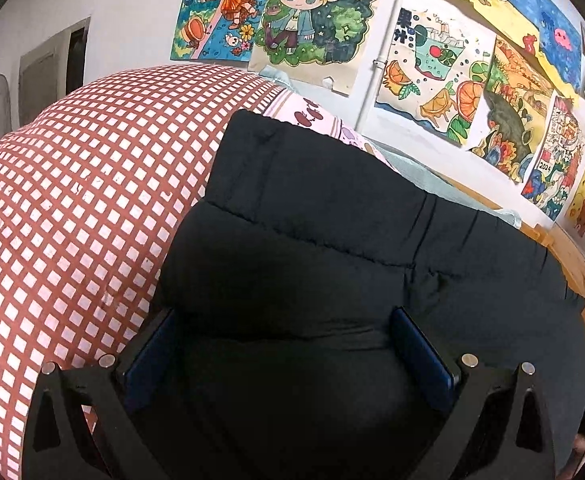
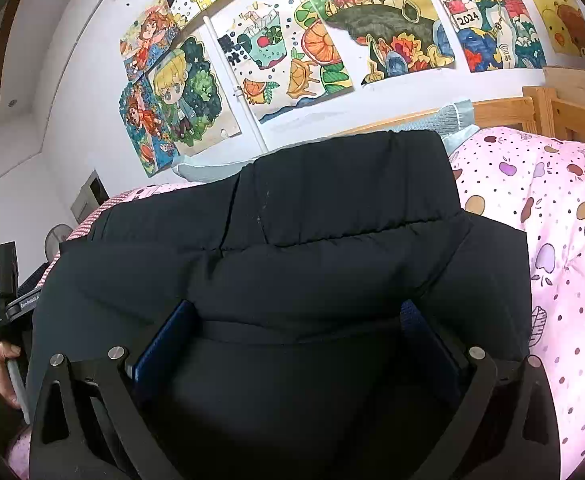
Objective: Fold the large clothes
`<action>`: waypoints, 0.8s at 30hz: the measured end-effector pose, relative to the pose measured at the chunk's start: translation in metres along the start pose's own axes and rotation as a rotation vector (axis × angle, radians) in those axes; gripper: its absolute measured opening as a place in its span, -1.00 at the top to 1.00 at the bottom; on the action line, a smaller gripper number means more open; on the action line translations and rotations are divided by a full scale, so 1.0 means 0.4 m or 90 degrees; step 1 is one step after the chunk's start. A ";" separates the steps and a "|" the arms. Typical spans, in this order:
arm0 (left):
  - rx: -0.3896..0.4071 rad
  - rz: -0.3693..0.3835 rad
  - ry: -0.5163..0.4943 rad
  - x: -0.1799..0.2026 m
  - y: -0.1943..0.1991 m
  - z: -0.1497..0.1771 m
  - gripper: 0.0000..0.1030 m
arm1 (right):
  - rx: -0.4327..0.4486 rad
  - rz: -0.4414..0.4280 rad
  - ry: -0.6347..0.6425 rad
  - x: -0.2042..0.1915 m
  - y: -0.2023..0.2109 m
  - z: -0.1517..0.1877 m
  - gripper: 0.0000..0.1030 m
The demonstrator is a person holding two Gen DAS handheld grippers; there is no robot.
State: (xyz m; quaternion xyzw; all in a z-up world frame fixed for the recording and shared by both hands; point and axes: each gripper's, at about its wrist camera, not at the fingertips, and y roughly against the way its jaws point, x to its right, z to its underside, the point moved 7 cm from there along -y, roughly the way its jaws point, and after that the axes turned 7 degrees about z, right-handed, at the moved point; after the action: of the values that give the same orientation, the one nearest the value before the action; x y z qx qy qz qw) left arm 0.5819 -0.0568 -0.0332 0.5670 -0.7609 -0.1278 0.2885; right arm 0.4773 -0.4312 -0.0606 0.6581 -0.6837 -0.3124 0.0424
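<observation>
The puffy black quilted jacket (image 1: 332,248) lay on the bed, between red-checked bedding (image 1: 72,200) at 9 o'clock and pink apple-print quilt (image 2: 552,240) at 3. The left gripper (image 1: 284,344) and right gripper (image 2: 300,340) stood wide open over it, holding nothing. Shallow bites risked the slick padding slipping free and springing unfolded.

You can read "2024" on the white banner of the colourful city-and-wave drawing (image 2: 488,20) taped to the wall. The citrus-fruit juice drawing (image 2: 280,60) carries two dark Chinese characters, "果汁". Print on the black left-hand gripper body (image 2: 16,308) is too small for you to make out.
</observation>
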 end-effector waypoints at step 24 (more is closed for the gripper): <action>0.009 -0.013 -0.014 0.003 0.000 0.005 -1.00 | 0.026 -0.037 -0.022 0.021 0.014 0.005 -0.98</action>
State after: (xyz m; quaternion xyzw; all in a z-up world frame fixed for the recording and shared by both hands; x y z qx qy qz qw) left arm 0.5807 -0.0581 -0.0344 0.5750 -0.7593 -0.1315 0.2749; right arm 0.4704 -0.4385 -0.0623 0.6729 -0.6713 -0.3106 0.0080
